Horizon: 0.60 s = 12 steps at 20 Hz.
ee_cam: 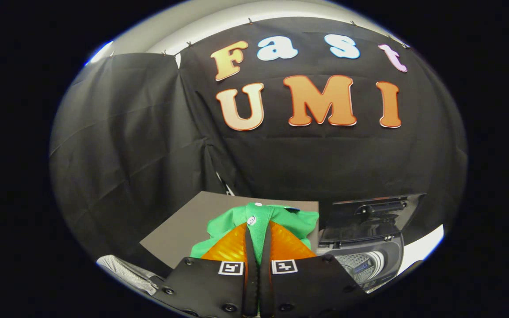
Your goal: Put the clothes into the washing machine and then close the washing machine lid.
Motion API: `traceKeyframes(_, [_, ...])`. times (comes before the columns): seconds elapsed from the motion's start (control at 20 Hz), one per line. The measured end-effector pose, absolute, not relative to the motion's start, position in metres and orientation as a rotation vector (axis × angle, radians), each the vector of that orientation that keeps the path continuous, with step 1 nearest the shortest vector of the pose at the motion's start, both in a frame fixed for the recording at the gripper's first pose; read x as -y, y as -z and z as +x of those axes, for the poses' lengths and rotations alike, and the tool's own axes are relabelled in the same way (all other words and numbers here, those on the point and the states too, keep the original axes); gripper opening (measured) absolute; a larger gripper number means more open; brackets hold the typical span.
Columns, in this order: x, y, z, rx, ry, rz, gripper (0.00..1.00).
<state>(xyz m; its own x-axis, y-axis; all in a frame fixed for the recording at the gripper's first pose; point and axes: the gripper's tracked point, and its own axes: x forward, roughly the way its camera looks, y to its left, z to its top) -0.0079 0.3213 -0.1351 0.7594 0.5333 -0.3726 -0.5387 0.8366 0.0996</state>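
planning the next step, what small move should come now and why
Probably carry the green garment across to the washing machine. The hand-held gripper is shut on the cloth, its fingers pinching a fold, and the machine's lid stands open over the drum beside it.

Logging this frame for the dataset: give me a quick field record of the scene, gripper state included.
gripper: fingers closed together, pinching green cloth between them
held item: green garment with white buttons, bunched around and just ahead of the fingers
surface: brown board under the garment
washing machine: right of the fingers, drum visible
lid: raised, open
task stage: garment gripped, not yet in the drum
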Motion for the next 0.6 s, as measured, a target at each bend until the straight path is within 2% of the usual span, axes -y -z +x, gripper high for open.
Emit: traceKeyframes(0.6, [-0.171,0.111,0.048,-0.356,-0.405,0.013,0.10])
